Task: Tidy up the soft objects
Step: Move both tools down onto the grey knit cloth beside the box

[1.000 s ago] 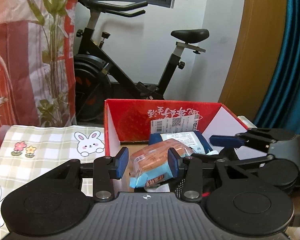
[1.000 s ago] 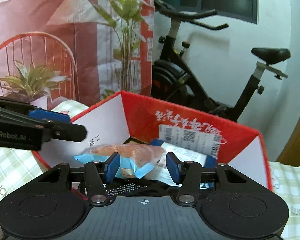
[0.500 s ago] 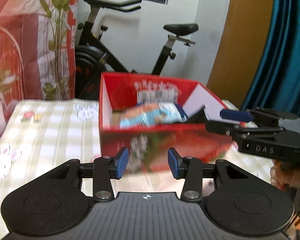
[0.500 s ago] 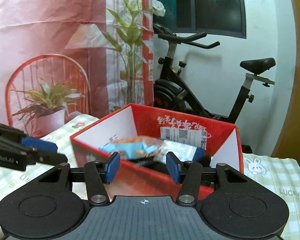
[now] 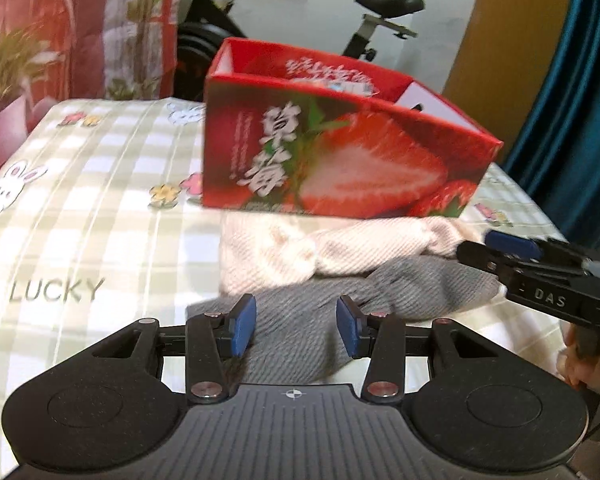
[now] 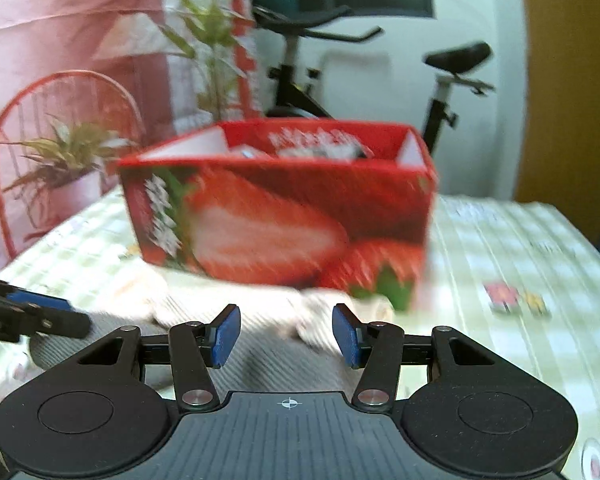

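A red strawberry-print box [image 5: 340,140] [image 6: 284,216] stands on the checked tablecloth, with snack packets [image 5: 340,86] just showing over its rim. In front of it a cream knitted cloth [image 5: 340,248] [image 6: 332,312] lies against the box. A grey knitted cloth [image 5: 320,320] [image 6: 276,356] lies nearer to me and partly on the cream one. My left gripper [image 5: 296,328] [image 6: 56,312] hovers open over the grey cloth. My right gripper [image 6: 286,334] [image 5: 488,248] is open too, over the right end of both cloths. Neither holds anything.
The checked tablecloth [image 5: 80,240] with rabbit and flower prints covers the table. Behind it stand an exercise bike [image 6: 440,80], a pink plant-print hanging [image 6: 80,40] and a blue curtain [image 5: 572,120]. A hand [image 5: 580,364] holds the right gripper.
Both grippers have drawn back from above the box and sunk toward the table. The snack packets seen close between the fingers stay in the box. The two cloths have come into view.
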`<state>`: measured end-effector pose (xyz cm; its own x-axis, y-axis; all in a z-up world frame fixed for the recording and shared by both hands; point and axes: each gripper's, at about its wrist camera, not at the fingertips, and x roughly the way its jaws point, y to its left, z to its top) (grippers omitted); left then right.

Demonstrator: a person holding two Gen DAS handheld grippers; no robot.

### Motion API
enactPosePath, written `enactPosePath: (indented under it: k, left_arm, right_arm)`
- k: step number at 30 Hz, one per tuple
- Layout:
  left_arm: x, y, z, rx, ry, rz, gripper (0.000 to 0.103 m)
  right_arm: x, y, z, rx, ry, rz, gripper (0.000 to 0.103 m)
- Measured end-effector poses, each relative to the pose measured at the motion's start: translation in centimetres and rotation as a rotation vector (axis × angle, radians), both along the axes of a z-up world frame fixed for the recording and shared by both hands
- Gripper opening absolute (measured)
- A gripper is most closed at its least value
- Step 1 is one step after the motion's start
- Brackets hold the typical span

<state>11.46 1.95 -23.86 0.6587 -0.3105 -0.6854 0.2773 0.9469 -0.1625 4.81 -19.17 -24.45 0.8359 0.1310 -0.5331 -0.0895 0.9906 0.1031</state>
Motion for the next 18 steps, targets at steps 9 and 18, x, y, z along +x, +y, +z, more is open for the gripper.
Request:
enactPosePath:
  k: [9, 18]
  left_arm:
    - [-0.1, 2.4, -1.1, -0.009, 0.004, 0.096, 0.062]
    - [0.2, 3.3, -1.7, -0.020, 0.024, 0.149, 0.069]
  right_arm:
    - [-1.0, -2.0, -3.1, 0.017, 0.024, -0.123, 0.050]
    - [-0.2, -2.3, -3.8, 0.039, 0.093, -0.117, 0.053]
